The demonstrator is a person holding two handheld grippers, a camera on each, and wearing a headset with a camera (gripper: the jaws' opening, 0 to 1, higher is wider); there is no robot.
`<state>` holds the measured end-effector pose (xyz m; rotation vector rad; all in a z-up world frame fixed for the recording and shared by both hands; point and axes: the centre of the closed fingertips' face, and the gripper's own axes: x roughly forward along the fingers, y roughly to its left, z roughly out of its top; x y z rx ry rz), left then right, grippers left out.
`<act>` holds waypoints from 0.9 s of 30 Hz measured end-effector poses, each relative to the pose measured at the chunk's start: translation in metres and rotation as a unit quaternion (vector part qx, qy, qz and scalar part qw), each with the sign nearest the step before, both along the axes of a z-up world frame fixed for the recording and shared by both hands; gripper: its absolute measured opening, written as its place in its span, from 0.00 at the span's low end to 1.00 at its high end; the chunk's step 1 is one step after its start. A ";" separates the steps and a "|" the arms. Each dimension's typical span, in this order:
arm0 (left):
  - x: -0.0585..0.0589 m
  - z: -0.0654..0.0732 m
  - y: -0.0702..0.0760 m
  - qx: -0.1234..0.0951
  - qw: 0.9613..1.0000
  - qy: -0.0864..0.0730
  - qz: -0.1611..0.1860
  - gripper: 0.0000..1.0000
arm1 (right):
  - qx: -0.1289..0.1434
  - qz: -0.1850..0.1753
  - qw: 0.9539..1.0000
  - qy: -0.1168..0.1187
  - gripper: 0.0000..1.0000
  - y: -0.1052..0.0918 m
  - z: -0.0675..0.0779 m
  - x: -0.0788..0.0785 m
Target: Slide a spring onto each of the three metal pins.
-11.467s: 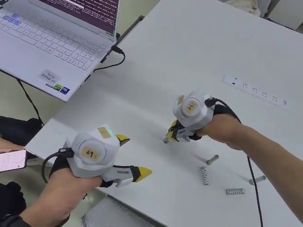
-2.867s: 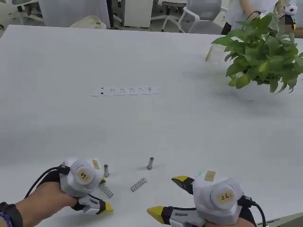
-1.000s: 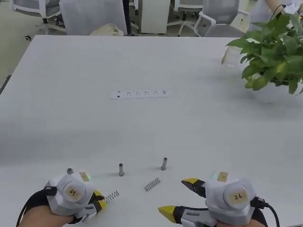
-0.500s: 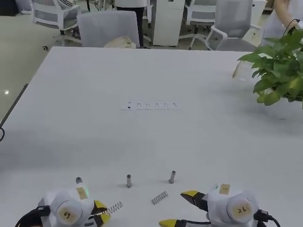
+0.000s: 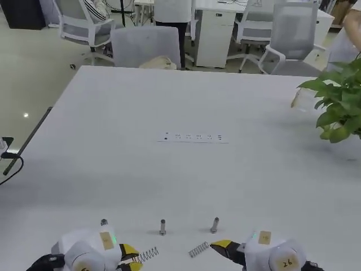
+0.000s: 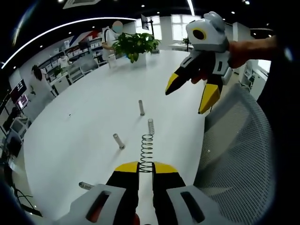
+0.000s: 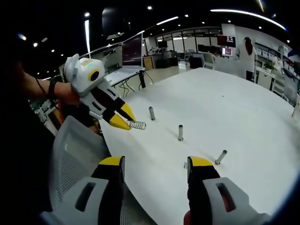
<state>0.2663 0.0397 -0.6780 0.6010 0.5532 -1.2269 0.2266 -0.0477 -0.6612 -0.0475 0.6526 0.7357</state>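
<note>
**While the left gripper [image 6: 146, 168] pinches a thin steel coil spring [image 6: 146, 150] end-on, the pins stand off its line**

Seen from the head view, the white table [image 5: 186, 101] carries three short, upright steel pins in a row. They are the leftmost pin [image 5: 104, 222], the middle pin [image 5: 162, 227] and the rightmost pin [image 5: 214, 224], and all three look bare. The left gripper sits at the near edge. Its held spring pokes out sideways toward a second coil, the loose spring [image 5: 198, 249], which lies flat just beside a yellow tip of the right gripper [image 7: 155, 161]. The middle pin stands just beyond the held spring's free end.

From the left gripper view, the jaws are closed on one end of the held spring. The spring's long axis runs straight ahead along the jaws, roughly level with the table. The middle pin lies to the left of that line, and the leftmost pin lies further left and nearer the jaws.

From the right gripper view, the jaws are spread wide with nothing between them. The rightmost pin stands close beyond one fingertip.

The coil lies crosswise to the pins' upright axis. The coming move therefore likely calls for tipping its free end down over a pin top. The left gripper looks nearer the leftmost and middle pins, and the right gripper nearer the loose spring.
</note>
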 end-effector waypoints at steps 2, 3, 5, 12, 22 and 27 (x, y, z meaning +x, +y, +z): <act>-0.003 0.003 -0.003 0.000 1.000 -0.005 -0.010 0.02 | 0.004 0.012 1.000 0.005 0.51 0.005 -0.001 -0.002; -0.005 0.004 -0.005 0.002 1.000 -0.009 -0.016 0.02 | 0.004 0.016 1.000 0.005 0.51 0.007 -0.001 -0.002; -0.010 0.007 -0.009 0.002 1.000 -0.012 -0.025 0.02 | 0.004 0.022 1.000 0.006 0.51 0.011 -0.001 -0.003; -0.028 0.006 -0.021 0.007 0.998 -0.017 -0.062 0.02 | 0.015 0.053 0.998 0.011 0.47 0.024 0.000 -0.007; -0.043 0.013 -0.031 0.006 0.995 -0.027 -0.093 0.02 | 0.021 0.087 0.996 0.013 0.42 0.031 0.001 -0.015; -0.047 0.015 -0.036 0.011 0.993 -0.037 -0.113 0.02 | 0.033 0.095 0.995 0.011 0.37 0.035 0.003 -0.019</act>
